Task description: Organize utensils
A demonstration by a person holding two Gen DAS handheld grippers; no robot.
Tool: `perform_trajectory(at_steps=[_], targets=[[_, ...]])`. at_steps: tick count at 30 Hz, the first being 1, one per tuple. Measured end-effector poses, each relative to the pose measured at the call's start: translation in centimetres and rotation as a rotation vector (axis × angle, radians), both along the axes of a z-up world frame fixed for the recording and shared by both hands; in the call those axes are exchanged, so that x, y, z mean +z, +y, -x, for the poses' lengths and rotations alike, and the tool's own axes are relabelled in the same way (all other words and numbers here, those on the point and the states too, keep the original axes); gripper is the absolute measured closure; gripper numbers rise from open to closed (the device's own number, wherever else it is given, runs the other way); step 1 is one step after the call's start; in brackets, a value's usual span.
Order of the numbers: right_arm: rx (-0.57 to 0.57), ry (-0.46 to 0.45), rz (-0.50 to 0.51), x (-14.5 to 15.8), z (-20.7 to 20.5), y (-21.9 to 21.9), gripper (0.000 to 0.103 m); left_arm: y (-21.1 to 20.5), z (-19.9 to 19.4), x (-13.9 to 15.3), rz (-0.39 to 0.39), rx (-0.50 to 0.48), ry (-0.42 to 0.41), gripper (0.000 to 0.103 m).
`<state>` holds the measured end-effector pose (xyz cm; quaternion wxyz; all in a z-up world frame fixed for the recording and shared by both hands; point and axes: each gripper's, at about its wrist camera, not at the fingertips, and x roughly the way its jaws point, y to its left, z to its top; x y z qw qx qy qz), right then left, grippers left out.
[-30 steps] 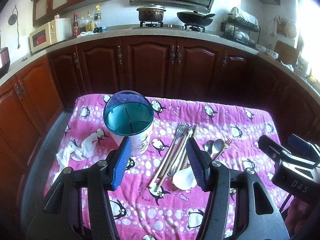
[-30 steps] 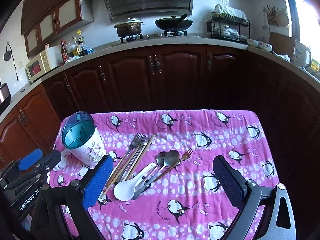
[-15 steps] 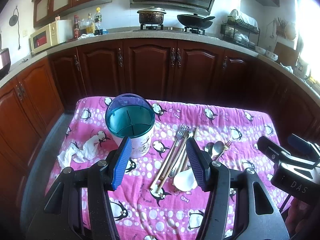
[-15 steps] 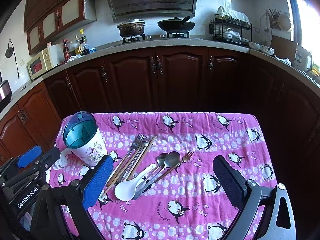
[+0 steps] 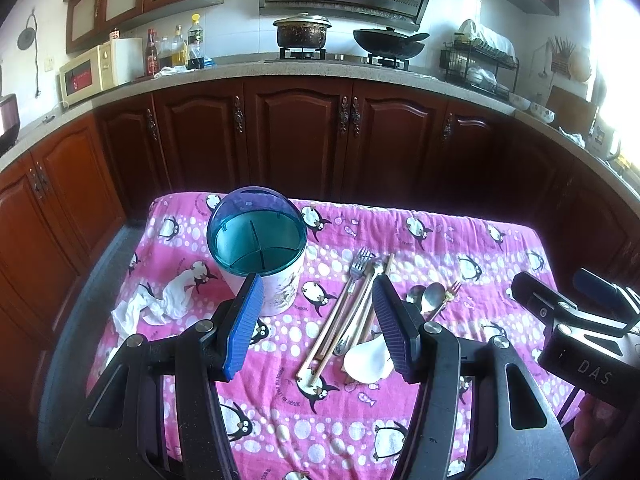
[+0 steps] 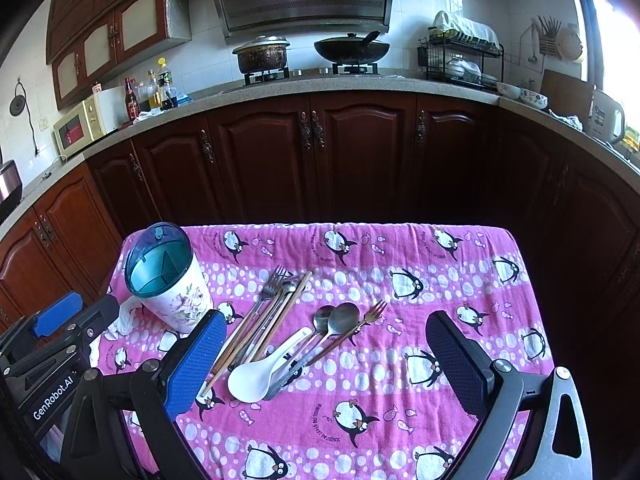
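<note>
Two hand-held tongs hang above a table (image 6: 532,280) draped in a pink penguin-print cloth in a home kitchen, both spread wide and holding nothing. The left tongs (image 5: 316,322) frame bare cloth just this side of the utensil holder (image 5: 262,248), a white flowered canister with a teal divided insert that stands upright near the table's left edge; its base sits just beyond the tip of the left blue pad. The utensils lie loose in a cluster to the right of the holder: a fork (image 6: 266,294) and wooden chopsticks (image 6: 260,332) side by side, slanting toward the near left, then a white soup spoon (image 6: 256,374), two metal spoons (image 6: 338,320) and a small fork (image 6: 362,322) with a dark handle. In the left wrist view the lower ends of the chopsticks run between the two pads, while the white spoon lies partly hidden behind the right-hand pad. The right tongs (image 6: 326,354) straddle most of the cluster, with the white spoon and the metal spoons lying on the cloth between the pads, touching neither. A crumpled white tissue (image 5: 160,302) rests left of the holder.
</note>
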<state>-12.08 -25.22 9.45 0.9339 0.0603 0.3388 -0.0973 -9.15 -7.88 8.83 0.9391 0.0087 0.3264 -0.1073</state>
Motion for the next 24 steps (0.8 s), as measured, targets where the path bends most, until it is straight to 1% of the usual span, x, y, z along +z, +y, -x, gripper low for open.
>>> perform_trajectory(at_steps=[24], targets=[[-0.002, 0.001, 0.001, 0.06, -0.13, -0.19, 0.004, -0.03, 0.0, -0.1, 0.001, 0.001, 0.0, 0.047]])
